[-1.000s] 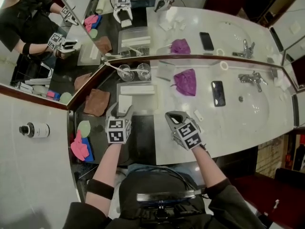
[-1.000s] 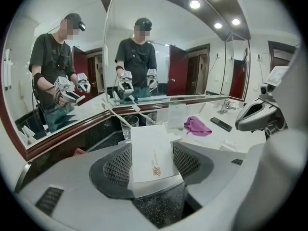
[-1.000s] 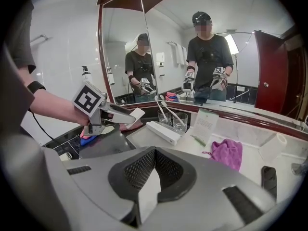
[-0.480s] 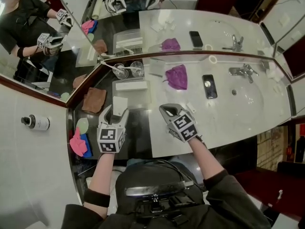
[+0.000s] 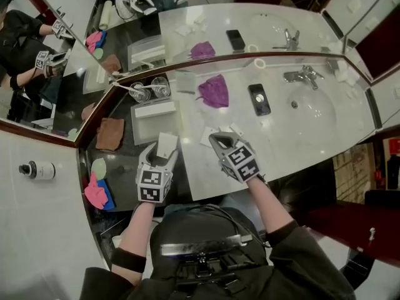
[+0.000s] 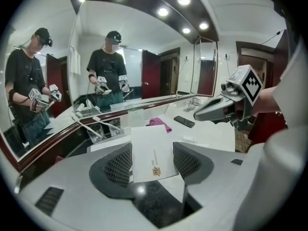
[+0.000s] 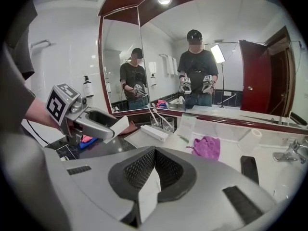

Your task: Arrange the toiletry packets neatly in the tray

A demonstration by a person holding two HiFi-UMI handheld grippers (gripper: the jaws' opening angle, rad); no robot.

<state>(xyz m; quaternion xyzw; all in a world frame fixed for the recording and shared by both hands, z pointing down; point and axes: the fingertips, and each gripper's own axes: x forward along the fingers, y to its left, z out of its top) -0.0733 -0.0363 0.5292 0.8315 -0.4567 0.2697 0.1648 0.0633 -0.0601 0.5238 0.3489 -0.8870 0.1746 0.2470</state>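
Note:
My left gripper [image 5: 161, 155] is shut across the width of a flat white toiletry packet [image 5: 166, 144]. It holds the packet above the dark counter, just in front of the white tray [image 5: 139, 130]. In the left gripper view the packet [image 6: 149, 146] stands between both pads of the left gripper [image 6: 152, 163]. My right gripper [image 5: 217, 141] hangs beside it over the white counter. In its own view the right gripper [image 7: 155, 165] is shut on a thin white packet [image 7: 146, 198], seen edge-on. A long white box [image 5: 155, 110] lies in the tray. Two more small packets [image 5: 209, 134] rest on the counter beyond the right gripper.
Two glasses with toothbrushes [image 5: 150, 89] stand behind the tray against the mirror. A purple cloth [image 5: 214, 91], a phone [image 5: 258, 99], a faucet [image 5: 303, 77] and the sink basin [image 5: 315, 114] lie to the right. A brown cloth [image 5: 110, 133] and pink and blue cloths [image 5: 97, 192] lie at the left.
The left gripper has lifted with its packet and swung right, closer to the right gripper. The right gripper has risen slightly, still shut.

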